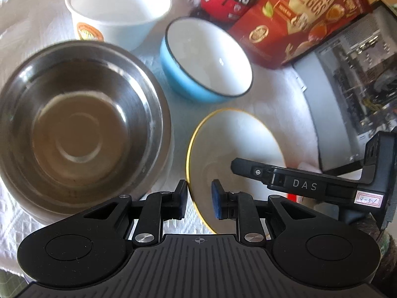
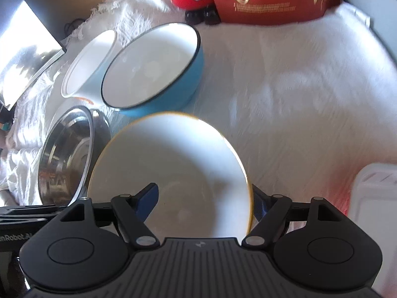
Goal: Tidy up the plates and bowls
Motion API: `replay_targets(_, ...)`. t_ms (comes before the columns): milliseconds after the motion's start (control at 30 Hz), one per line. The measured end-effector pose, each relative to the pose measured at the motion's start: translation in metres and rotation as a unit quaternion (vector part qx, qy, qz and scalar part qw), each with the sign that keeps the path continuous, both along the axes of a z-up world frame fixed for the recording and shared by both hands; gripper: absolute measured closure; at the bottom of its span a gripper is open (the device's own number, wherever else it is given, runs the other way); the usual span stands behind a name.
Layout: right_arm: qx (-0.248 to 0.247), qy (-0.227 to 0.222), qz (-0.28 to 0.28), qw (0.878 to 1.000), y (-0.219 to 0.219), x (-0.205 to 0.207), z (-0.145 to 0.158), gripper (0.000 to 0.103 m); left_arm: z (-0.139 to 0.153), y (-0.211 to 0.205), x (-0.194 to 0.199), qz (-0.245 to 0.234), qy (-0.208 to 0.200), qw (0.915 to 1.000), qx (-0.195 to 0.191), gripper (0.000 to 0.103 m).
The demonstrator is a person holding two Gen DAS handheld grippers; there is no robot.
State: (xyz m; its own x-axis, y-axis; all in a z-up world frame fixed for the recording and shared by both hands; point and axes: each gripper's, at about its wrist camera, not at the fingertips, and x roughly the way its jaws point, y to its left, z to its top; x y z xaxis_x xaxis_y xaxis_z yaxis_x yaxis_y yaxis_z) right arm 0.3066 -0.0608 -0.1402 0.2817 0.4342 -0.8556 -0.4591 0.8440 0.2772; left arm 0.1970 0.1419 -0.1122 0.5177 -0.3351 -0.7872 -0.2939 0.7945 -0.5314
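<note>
Right wrist view: your right tongs (image 2: 206,198) straddle the gold-rimmed white plate (image 2: 171,164), spread, pads not visibly pinching. Your left tongs (image 1: 198,200) stand spread about its rim, beside the steel bowl (image 1: 79,124) and blue bowl (image 1: 206,59) on the desk (image 2: 297,87).

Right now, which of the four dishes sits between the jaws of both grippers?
The gold-rimmed white plate: both grippers straddle its rim. The steel bowl, blue bowl and white cup stand untouched.
</note>
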Motion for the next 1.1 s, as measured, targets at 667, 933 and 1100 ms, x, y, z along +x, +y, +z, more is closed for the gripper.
replay_targets(667, 0.033, -0.128, -0.075, 0.988, 0.027, -0.014, 0.108, 0.008, 0.054, 0.082, 0.046, -0.011, -0.095, 0.9944, 0.044, 0.08)
replay_targets(933, 0.015, -0.091, -0.075, 0.993, 0.019, 0.039, 0.087, 0.006, 0.02, 0.086, 0.085, 0.015, -0.042, 0.998, 0.044, 0.08)
replay_targets(1100, -0.001, -0.075, -0.069, 0.995, 0.028, 0.061, 0.066, 0.002, 0.005, 0.089, 0.088, 0.051, -0.029, 0.9979, 0.028, 0.08)
